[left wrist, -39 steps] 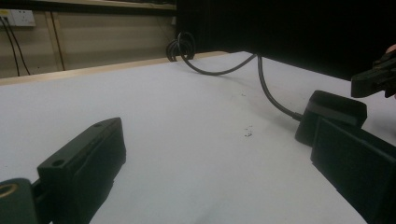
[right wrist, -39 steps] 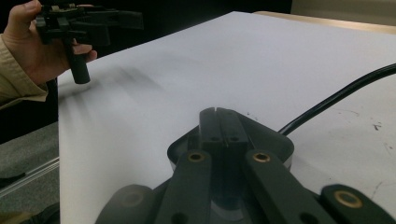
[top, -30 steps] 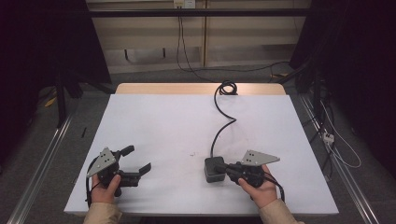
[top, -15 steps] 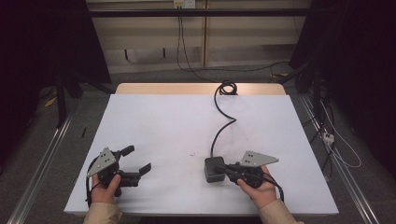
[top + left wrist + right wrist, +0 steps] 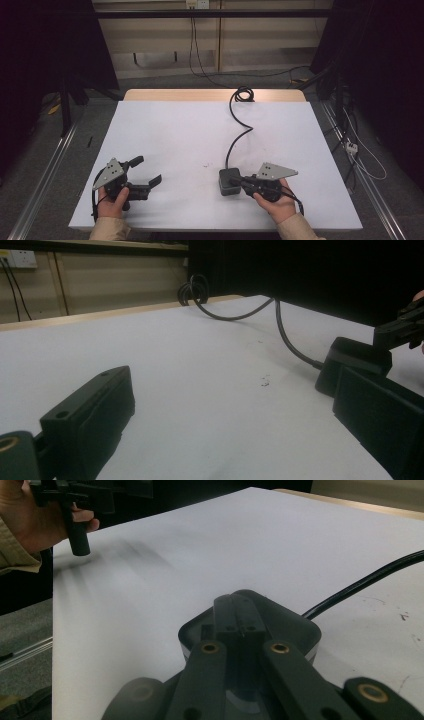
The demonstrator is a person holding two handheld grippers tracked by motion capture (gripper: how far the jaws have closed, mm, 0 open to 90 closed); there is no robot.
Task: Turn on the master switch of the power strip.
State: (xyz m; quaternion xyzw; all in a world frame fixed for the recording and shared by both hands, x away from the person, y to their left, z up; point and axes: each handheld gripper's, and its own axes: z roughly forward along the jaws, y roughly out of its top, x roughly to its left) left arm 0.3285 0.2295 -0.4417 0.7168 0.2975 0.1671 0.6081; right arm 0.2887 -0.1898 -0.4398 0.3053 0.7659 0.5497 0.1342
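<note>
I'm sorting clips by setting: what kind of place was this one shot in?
Probably a lab or recording bay, not a home. A bare white table stands between dark curtains, metal floor rails run along its sides, and loose cables lie on the grey floor beneath wall sockets.

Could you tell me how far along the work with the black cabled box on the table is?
Early. Done: the right gripper, fingers together, rests over the black box near the table's front edge. In hand: whether it grips the box is unclear. Left: the left gripper sits open and apart, and the cable lies untouched, coiled at the far edge.
</note>
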